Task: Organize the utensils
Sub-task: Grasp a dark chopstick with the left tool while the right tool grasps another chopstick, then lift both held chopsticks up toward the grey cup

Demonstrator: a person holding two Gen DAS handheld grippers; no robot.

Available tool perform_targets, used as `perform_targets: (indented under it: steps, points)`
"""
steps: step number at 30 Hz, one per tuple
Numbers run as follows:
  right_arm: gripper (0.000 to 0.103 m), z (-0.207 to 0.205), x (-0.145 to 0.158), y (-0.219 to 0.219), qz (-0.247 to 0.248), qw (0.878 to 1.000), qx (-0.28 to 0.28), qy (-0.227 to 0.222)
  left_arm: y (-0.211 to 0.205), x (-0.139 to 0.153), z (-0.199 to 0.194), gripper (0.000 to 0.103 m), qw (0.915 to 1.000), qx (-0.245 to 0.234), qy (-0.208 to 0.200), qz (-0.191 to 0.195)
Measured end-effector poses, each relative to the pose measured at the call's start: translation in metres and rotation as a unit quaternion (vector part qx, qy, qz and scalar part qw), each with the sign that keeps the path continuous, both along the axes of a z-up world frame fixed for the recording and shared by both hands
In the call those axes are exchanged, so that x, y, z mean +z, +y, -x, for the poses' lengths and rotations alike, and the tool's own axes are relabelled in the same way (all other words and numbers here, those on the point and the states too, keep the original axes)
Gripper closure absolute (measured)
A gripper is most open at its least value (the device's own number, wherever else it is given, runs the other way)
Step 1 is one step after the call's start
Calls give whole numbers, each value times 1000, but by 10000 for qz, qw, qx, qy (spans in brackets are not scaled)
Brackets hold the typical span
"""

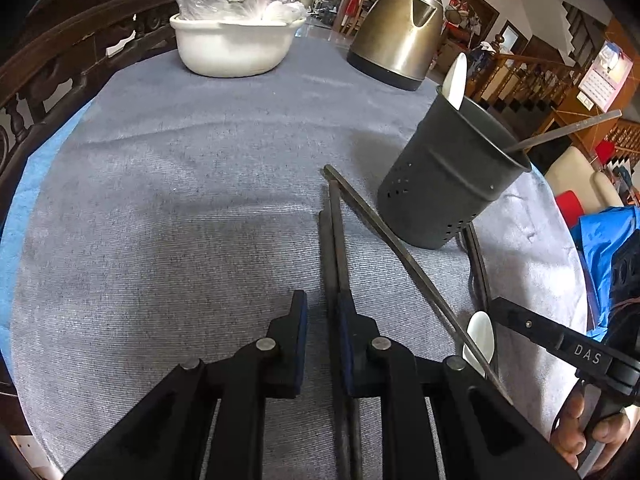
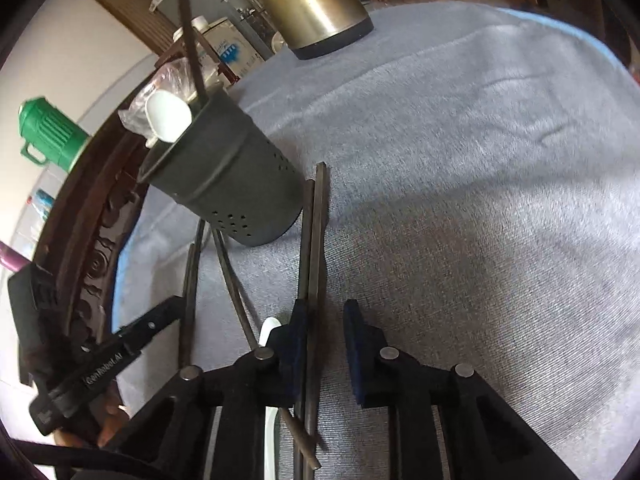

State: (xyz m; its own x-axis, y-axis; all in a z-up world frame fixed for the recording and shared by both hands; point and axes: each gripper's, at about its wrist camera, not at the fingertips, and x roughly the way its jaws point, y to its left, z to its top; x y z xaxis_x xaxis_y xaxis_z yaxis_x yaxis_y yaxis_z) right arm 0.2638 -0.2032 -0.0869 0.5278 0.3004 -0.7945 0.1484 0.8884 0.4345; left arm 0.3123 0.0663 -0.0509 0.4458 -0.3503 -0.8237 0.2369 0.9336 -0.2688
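Here, your left gripper (image 1: 322, 344) grips nothing, your right gripper (image 2: 324, 344) likewise, both jaws gapped beside thin, stiff, probably slick chopsticks (image 1: 336, 240) on the cloth (image 1: 180, 200) near the holder (image 1: 448, 184): pinch mid-shaft.

A grey cloth (image 1: 180, 200) covers the round table, with a blue layer (image 1: 24, 200) showing at its edge, and dark carved wooden furniture (image 1: 60, 60) stands close behind. Farther back are white walls, a wooden staircase railing (image 1: 532, 68) and a wall calendar (image 1: 604, 76) (the daylight is soft and even). A brown door (image 2: 136, 12) is seen on the other side.
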Motion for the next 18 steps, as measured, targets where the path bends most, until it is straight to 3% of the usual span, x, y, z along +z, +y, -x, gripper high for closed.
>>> perform_targets:
  steps: [11, 18]
  points:
    - [85, 21, 6, -24, 397, 9983, -325, 264, 11, -1, -1, 85, 10000, 21, -2, -33]
    - [84, 27, 3, -34, 247, 9984, -333, 395, 10, -5, -7, 83, 9999, 35, 120, -55]
